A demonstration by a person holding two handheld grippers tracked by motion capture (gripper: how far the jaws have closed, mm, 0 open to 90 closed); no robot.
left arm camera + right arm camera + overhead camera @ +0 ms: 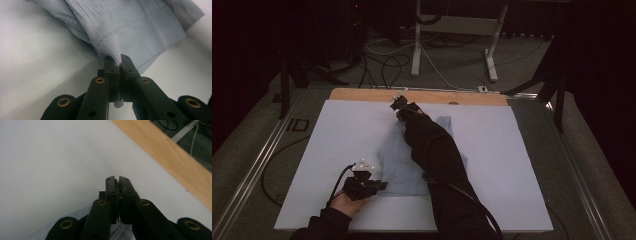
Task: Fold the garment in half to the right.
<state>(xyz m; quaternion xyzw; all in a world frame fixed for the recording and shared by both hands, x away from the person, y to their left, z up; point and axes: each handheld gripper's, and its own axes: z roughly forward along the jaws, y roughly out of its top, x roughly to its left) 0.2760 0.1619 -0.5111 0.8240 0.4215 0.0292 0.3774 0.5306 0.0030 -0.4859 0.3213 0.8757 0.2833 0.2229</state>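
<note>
Now | ribbed pale-blue garment [130, 27] | pinched by left hand-held gripper [119, 65]

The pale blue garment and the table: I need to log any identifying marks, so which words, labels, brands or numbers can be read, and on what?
None can be read: the pale blue garment, the white table cover, the wooden table edge and both grippers bear no legible text.
</note>
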